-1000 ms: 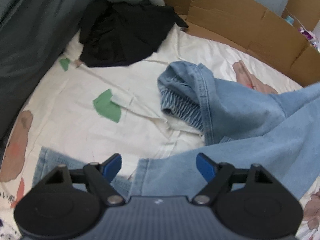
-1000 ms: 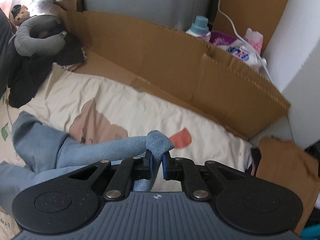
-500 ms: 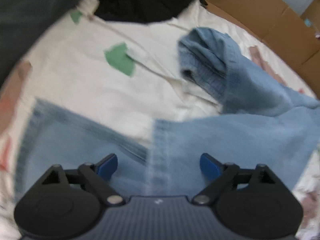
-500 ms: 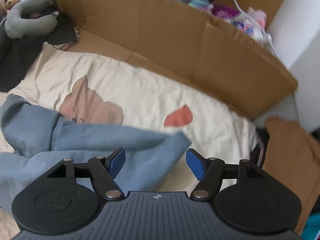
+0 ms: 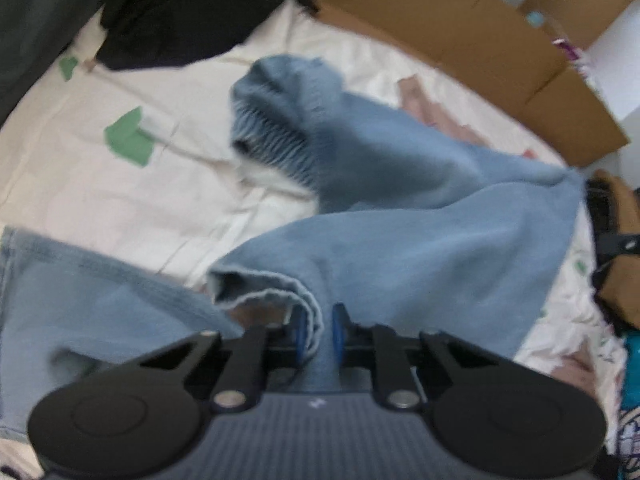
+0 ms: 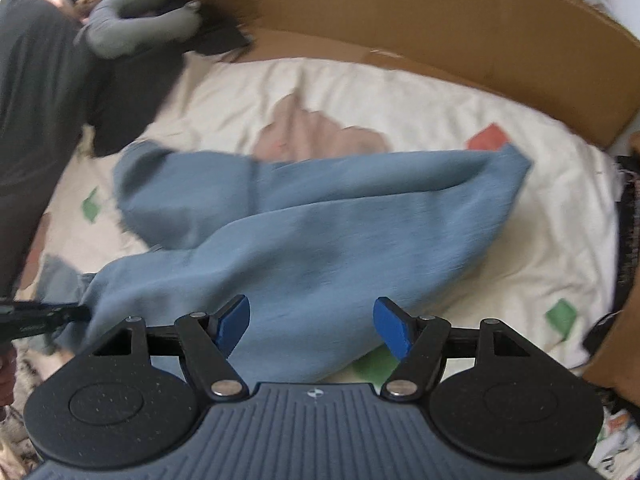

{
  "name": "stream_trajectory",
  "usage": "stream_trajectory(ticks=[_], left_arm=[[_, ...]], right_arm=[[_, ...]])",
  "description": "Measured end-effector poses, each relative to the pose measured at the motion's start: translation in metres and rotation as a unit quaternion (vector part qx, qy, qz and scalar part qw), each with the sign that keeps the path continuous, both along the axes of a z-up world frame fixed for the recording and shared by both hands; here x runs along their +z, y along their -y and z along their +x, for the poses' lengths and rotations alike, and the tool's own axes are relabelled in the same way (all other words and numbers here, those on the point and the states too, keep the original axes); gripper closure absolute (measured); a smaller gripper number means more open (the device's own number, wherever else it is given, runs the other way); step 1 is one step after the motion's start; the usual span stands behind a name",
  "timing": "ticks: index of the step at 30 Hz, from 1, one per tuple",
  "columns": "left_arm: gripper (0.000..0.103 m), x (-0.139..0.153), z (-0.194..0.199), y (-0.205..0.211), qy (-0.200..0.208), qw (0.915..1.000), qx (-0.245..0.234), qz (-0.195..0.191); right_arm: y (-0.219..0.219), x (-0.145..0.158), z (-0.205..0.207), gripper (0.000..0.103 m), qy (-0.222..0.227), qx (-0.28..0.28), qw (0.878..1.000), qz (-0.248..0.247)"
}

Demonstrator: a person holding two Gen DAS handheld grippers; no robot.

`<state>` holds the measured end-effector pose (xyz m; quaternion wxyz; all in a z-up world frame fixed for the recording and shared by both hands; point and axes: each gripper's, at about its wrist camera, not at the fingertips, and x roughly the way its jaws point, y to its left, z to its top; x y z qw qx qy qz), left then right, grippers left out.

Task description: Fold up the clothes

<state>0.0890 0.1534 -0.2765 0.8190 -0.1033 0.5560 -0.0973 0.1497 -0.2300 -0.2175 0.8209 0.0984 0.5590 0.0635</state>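
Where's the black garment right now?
In the left wrist view, the black garment lies bunched at the top left on the cream sheet, beyond the jeans, beside the cardboard.

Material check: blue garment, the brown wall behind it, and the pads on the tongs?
Blue garment: looks like washed denim, matte, with a frayed pale hem edge; blur hides the weave. Brown wall: corrugated cardboard by the look, dull, creased with raw cut edges. Pads on the right tongs: smooth blue, probably rubber or plastic.
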Motion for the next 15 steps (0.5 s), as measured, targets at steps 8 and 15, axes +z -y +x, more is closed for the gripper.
stream_trajectory(ticks=[8, 15], left_arm=[[0.091, 0.029, -0.007, 0.04, 0.053, 0.9955, -0.032, -0.072], [0.091, 0.036, -0.011, 0.08, 0.072, 0.9887, -0.088, -0.097]], right_arm=[[-0.04, 0.002, -0.002, 0.028, -0.001, 0.03, 0.996, 0.085], [-0.064, 0.0, 0.003, 0.026, -0.012, 0.039, 0.989, 0.145]])
